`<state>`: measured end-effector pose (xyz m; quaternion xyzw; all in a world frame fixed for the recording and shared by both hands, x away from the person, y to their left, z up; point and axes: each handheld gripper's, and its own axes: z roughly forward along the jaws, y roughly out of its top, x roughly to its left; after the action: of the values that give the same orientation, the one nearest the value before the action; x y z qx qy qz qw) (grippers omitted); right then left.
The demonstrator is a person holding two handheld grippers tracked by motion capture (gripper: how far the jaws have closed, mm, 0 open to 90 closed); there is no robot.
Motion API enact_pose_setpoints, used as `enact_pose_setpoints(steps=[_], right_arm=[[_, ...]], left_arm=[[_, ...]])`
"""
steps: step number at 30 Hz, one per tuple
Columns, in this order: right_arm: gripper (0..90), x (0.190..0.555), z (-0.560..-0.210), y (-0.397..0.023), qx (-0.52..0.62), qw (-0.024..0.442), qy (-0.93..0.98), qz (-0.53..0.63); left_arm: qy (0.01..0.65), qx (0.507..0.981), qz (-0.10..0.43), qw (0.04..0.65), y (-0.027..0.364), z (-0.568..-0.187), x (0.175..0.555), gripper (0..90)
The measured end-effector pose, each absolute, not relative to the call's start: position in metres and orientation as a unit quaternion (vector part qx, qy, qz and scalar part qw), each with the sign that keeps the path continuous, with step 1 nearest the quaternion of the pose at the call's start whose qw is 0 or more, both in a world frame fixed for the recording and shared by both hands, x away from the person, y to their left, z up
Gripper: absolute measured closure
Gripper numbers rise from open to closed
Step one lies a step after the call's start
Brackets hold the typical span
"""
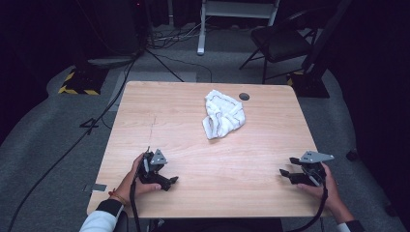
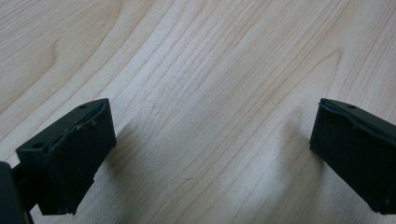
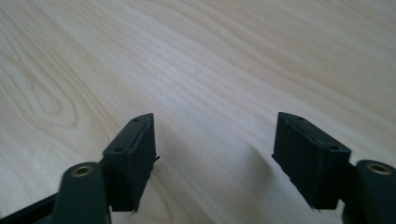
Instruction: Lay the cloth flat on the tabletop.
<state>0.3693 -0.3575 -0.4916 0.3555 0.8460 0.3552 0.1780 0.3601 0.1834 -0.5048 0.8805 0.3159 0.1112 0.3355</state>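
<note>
A crumpled white towel [image 1: 222,114] with thin dark stripes lies on the far middle of the wooden table [image 1: 193,140]. My left gripper [image 1: 167,182] rests near the front left of the table in a hand, well short of the towel. Its jaws stand wide apart over bare wood, as the left gripper view [image 2: 212,140] shows. My right gripper [image 1: 286,173] sits near the front right edge, held by the other hand. Its jaws are apart with nothing between them in the right gripper view [image 3: 215,158].
A small dark round hole [image 1: 244,96] sits in the tabletop right of the towel. Beyond the table stand a black chair [image 1: 280,43], a white frame [image 1: 232,14] and cables on the grey floor.
</note>
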Motion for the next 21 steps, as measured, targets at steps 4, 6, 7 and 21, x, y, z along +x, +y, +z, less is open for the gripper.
enact_pose_setpoints(steps=[4, 6, 7, 21], right_arm=[[36.0, 0.390, -0.481, -0.340, 0.342, 0.179, 0.853, 0.350], [37.6, 0.401, -0.475, -0.328, 0.340, 0.184, 0.856, 0.343], [38.2, 0.409, -0.471, -0.320, 0.336, 0.185, 0.857, 0.345], [48.6, 0.481, -0.457, -0.228, 0.297, 0.184, 0.862, 0.367]], left_arm=[[0.310, 0.883, 0.109, 0.336, 0.181, -0.505, 0.363, 0.3], [0.306, 0.883, 0.108, 0.338, 0.178, -0.505, 0.367, 0.3], [0.302, 0.885, 0.106, 0.338, 0.177, -0.505, 0.369, 0.3], [0.287, 0.892, 0.098, 0.335, 0.143, -0.502, 0.424, 4.5]])
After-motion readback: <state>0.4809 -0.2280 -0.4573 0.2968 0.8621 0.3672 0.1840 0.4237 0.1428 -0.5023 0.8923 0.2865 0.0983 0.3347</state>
